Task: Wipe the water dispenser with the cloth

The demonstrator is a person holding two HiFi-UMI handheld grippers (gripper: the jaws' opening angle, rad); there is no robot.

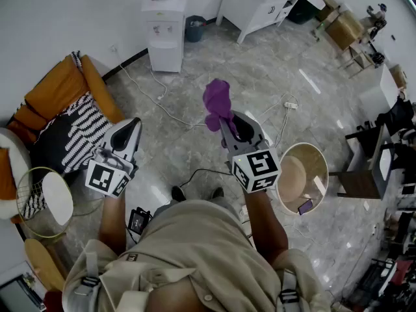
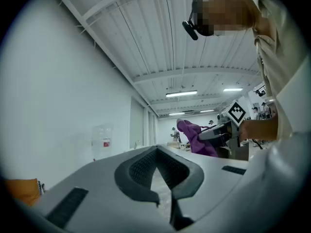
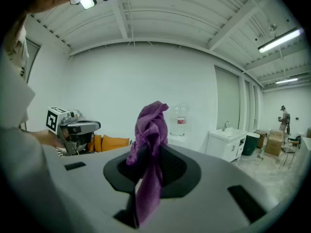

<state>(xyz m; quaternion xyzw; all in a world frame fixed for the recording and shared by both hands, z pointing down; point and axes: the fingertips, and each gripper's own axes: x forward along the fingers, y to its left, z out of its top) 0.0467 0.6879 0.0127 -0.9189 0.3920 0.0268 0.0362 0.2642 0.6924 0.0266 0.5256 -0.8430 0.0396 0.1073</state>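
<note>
The white water dispenser [image 1: 164, 28] stands against the far wall, well ahead of me; it also shows small with its clear bottle in the left gripper view [image 2: 103, 142] and the right gripper view [image 3: 180, 125]. My right gripper [image 1: 227, 125] is shut on a purple cloth [image 1: 218, 104], which sticks up from between the jaws [image 3: 148, 152]. My left gripper [image 1: 132, 130] is shut with nothing in it, held at the left at about the same height. The cloth [image 2: 194, 137] appears in the left gripper view too.
An orange sofa [image 1: 62, 93] with a striped blanket lies at the left. A white cabinet [image 1: 260, 5] and a dark bin [image 1: 194, 28] stand by the dispenser. White cables [image 1: 156, 103] trail across the marble floor. A round stool [image 1: 302, 174] is at my right.
</note>
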